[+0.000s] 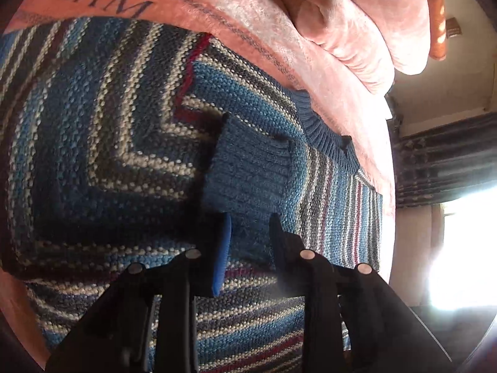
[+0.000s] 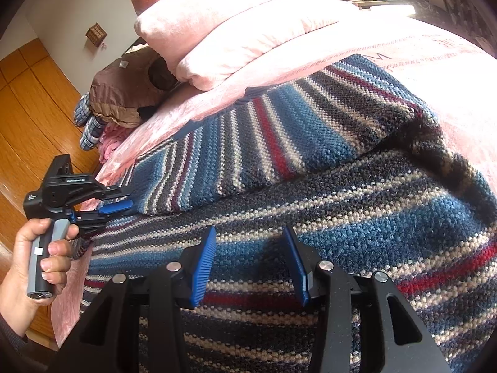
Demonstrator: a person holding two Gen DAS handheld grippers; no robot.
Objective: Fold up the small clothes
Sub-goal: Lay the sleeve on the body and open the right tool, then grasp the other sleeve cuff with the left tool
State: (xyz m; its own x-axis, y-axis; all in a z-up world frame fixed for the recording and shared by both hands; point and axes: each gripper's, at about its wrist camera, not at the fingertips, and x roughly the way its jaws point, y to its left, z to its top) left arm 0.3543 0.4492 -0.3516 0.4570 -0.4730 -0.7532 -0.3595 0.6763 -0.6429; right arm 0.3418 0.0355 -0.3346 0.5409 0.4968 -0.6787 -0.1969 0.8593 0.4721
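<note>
Left wrist view: the striped sweater (image 1: 108, 155) lies flat on the pink bed (image 1: 279, 31), its blue sleeve cuff (image 1: 248, 168) directly ahead of the left gripper (image 1: 248, 227), fingers parted and empty. The right gripper (image 2: 248, 242), likewise parted and empty, hovers over the sweater's body.

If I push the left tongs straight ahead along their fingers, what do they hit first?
Most likely the blue ribbed cuff of the folded-in sleeve, lying on the striped knit sweater. The left tongs stand open just short of it; how close is hard to judge.
</note>
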